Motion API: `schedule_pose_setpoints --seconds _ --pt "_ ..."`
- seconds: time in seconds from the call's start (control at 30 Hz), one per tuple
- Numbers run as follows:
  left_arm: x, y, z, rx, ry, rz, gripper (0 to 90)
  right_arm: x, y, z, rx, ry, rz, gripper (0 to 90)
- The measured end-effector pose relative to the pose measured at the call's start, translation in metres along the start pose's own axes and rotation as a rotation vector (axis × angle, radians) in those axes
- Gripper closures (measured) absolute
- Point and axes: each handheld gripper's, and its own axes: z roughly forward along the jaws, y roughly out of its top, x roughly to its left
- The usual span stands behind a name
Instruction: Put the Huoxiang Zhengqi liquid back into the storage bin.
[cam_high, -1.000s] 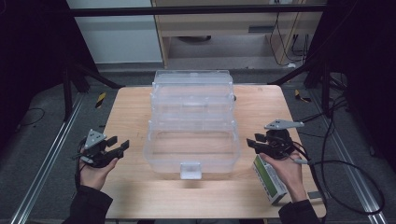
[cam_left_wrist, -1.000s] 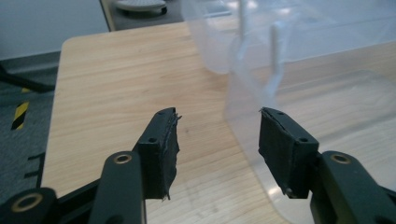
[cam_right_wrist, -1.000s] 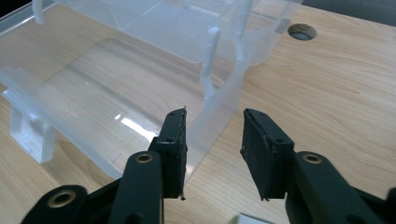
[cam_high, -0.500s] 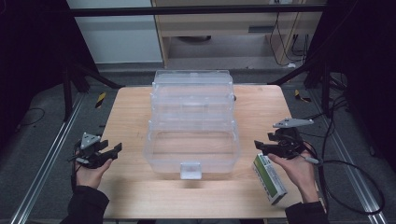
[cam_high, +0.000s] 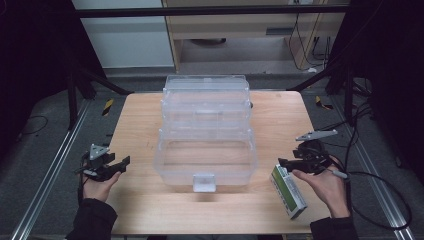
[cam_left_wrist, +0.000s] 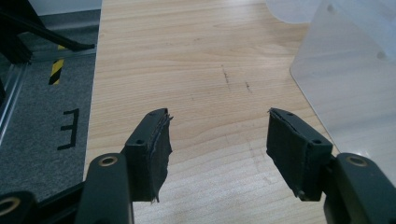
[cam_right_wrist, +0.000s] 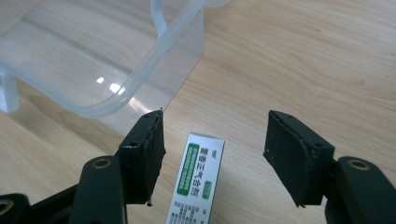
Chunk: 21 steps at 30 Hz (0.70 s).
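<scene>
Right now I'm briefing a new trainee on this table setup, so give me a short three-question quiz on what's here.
1. True or false: the right tongs are shut on the green and white box.
2. Which tongs are nearest that box: A left, B right?
3. Fill in: the box lies on the table beside the clear plastic ____.

Key: 1 false, they stand open above it. 2 B. 3 container.
</scene>
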Motion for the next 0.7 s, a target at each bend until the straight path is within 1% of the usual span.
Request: schedule_pose_setpoints --seconds 0.07,0.1,0.13,0.17,0.2,0.27,0.37,0.4,0.43,0.5,0.57,0.63,0.7 --pt "0.0 0.0 0.0 -0.001 0.002 0.001 39.0 0.002 -0.001 0.0 0.021 -0.002 -0.005 38.6" --pt "-0.001 0.001 0.0 0.001 0.0 0.0 39.0 0.002 -0.001 0.0 0.021 -0.002 -0.005 38.6" --pt "-0.002 0.001 0.001 0.001 0.003 0.006 39.0 0.004 -0.001 0.0 0.059 0.007 -0.02 39.7" --pt "-0.002 0.001 0.001 0.001 0.003 0.006 39.0 0.004 -0.001 0.0 0.059 0.007 -0.02 39.7" --pt "-0.004 0.0 0.002 0.006 0.0 0.014 38.9 0.006 -0.001 -0.001 0.079 -0.005 -0.034 40.0" --pt "-0.005 0.0 0.003 0.013 -0.006 0.017 38.9 0.008 -0.001 -0.003 0.091 -0.011 -0.038 39.6" --pt "-0.006 -0.001 0.005 0.021 -0.007 0.025 38.8 0.011 -0.002 -0.005 0.099 -0.007 -0.039 39.6" --pt "-0.006 -0.001 0.005 0.022 -0.006 0.028 38.7 0.012 -0.002 -0.005 0.11 -0.004 -0.039 39.6" --pt "-0.006 -0.001 0.005 0.021 -0.005 0.029 38.7 0.013 -0.003 -0.006 0.131 -0.005 -0.044 39.6" --pt "-0.005 -0.001 0.004 0.019 -0.003 0.025 38.6 0.016 -0.005 -0.008 0.164 -0.016 -0.049 39.9" --pt "-0.005 0.0 0.004 0.017 -0.002 0.022 38.6 0.017 -0.006 -0.008 0.173 -0.01 -0.05 39.9" --pt "-0.006 0.0 0.004 0.019 -0.003 0.026 38.6 0.019 -0.009 -0.007 0.203 -0.01 -0.061 39.9" --pt "-0.006 0.0 0.004 0.02 -0.005 0.027 38.5 0.019 -0.009 -0.007 0.209 -0.011 -0.064 40.0"
